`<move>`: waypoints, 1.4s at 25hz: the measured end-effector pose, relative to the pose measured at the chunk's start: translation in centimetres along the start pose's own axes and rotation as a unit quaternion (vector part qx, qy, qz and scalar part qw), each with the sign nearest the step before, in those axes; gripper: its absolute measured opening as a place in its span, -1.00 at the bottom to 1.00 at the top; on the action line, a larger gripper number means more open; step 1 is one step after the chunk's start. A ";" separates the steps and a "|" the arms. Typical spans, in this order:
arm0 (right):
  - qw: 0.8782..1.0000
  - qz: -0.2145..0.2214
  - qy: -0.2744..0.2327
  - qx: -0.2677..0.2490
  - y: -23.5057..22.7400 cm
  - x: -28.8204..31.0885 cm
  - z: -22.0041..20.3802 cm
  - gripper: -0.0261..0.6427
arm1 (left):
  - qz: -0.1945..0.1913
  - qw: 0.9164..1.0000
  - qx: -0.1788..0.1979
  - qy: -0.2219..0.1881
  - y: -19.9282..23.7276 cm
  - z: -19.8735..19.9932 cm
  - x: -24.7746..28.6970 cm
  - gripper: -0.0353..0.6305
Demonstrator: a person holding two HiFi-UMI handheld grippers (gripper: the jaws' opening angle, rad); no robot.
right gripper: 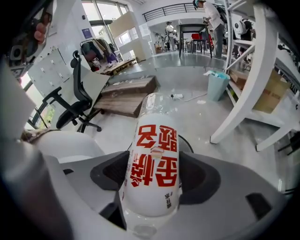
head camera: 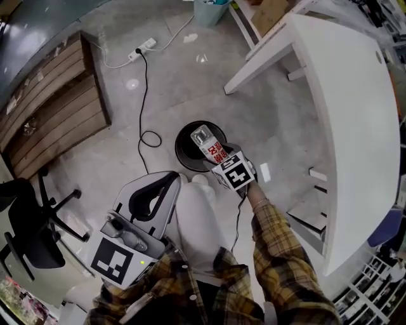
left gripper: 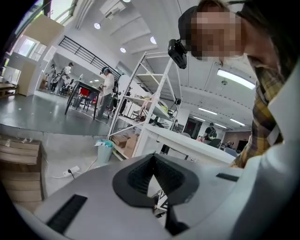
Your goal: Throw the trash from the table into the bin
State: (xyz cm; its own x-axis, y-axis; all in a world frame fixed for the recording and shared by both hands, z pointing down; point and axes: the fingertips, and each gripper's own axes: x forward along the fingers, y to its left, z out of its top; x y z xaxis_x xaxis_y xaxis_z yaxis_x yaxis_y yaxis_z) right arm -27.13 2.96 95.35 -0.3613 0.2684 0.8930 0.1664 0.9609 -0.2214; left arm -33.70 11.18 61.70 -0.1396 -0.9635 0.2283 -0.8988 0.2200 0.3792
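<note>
Nearest the person, the left gripper (left gripper: 153, 161) is hanging low on the near-left side of the black bin (head camera: 185, 149), its two jaws pressing together with nothing between them. The right gripper (head camera: 219, 157), reaching out from a plaid sleeve (head camera: 279, 254), is clamping its jaws on the sides of one plastic bottle (head camera: 208, 141) with a white label and red characters. It is holding that bottle directly above the bin's round opening, clear of the rim. There is one black bin, sitting on the grey floor. One black cable (head camera: 146, 108) is looping just to the left of the bin and running away to one white power strip (head camera: 143, 49) far beyond it. To the right of the bin, one white table (head camera: 355, 114) is stretching away, with its angled leg coming down beyond and to the right, leaving a strip of bare floor between leg and bin. On the left, well apart from the bin, one black office chair (head camera: 28, 235) is standing near the person. One slatted wooden platform (head camera: 54, 108) is lying further off on the same side. Farthest beyond the bin, one pale blue basket (head camera: 209, 9) is standing by the frame's top edge.
</note>
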 end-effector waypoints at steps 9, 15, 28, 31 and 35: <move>0.994 0.024 0.097 0.038 -1.6 9.9 -6.4 -0.01 | 0.024 0.999 -0.006 0.025 2.0 -5.7 -0.6 -0.87; 0.990 0.041 0.126 0.049 -2.4 12.3 -7.7 0.01 | 0.030 0.999 -0.006 0.030 2.4 -7.0 0.2 -0.87; 0.990 0.047 0.064 0.118 0.0 1.5 -4.6 0.01 | -0.016 0.998 -0.013 0.055 -4.1 0.1 1.2 -0.87; 0.989 0.047 0.044 0.132 1.1 -2.8 -2.9 0.01 | -0.032 0.998 -0.012 0.059 -6.4 3.1 0.8 -0.87; 0.987 0.063 0.010 0.147 3.3 -8.1 0.2 0.00 | -0.046 0.997 -0.010 0.060 -8.8 7.0 0.0 -0.87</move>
State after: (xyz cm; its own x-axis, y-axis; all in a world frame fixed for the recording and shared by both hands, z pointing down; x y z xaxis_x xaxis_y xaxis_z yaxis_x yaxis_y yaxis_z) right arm -23.87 3.97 87.31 -0.3354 0.3888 0.8581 -0.0664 0.8988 -0.4332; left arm -28.69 8.20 52.09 -0.0053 -0.9551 0.2964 -0.8970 0.1356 0.4207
